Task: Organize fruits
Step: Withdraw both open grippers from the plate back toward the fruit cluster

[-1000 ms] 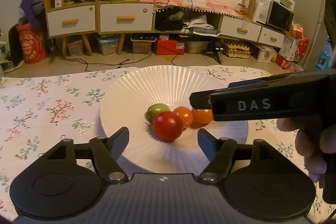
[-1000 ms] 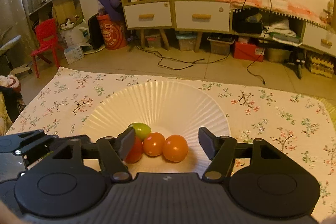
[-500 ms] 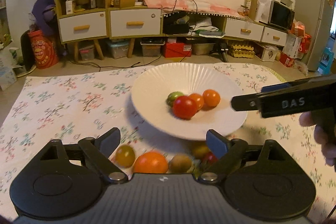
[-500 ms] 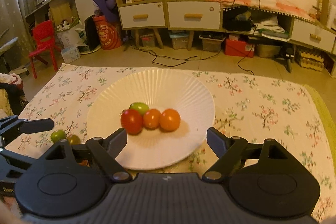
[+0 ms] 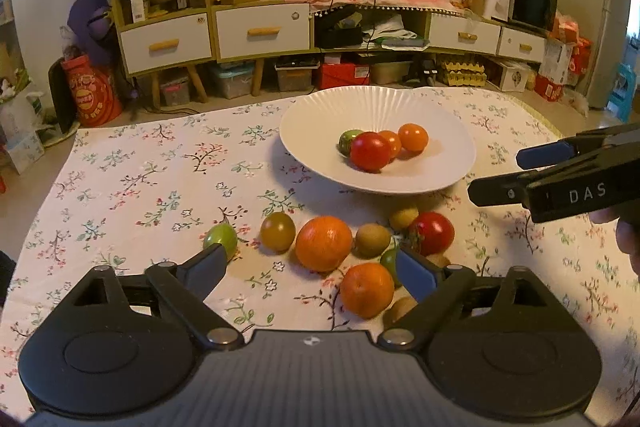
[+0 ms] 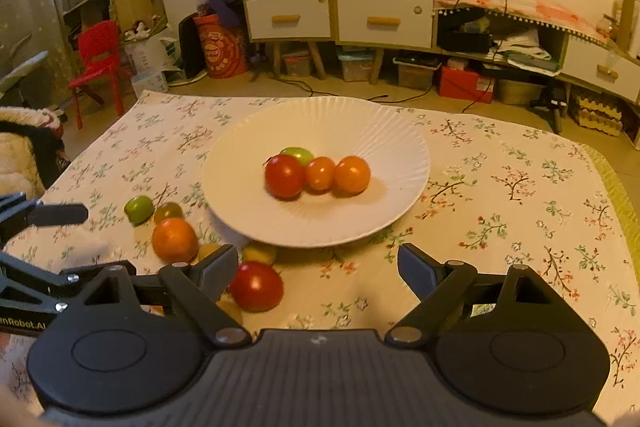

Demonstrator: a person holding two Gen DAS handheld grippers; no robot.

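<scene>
Covering the table, a floral cloth (image 5: pixel 152 167) holds a white plate (image 6: pixel 384 143) with four tomatoes (image 6: pixel 285 175); loose fruit (image 5: pixel 323 242) lies just before it. Both the left gripper (image 5: pixel 310 267) and right gripper (image 6: pixel 318 267) are opening, empty. Cabinets (image 5: pixel 262 31) line the wall behind.

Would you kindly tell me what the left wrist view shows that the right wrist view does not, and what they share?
Only the left wrist view shows the second orange, nearest the camera, the kiwi beside the large orange, and the microwave.

Only the right wrist view shows the red chair and the curtain.

Both show the white plate holding four tomatoes, the floral tablecloth, and the loose red tomato.
</scene>
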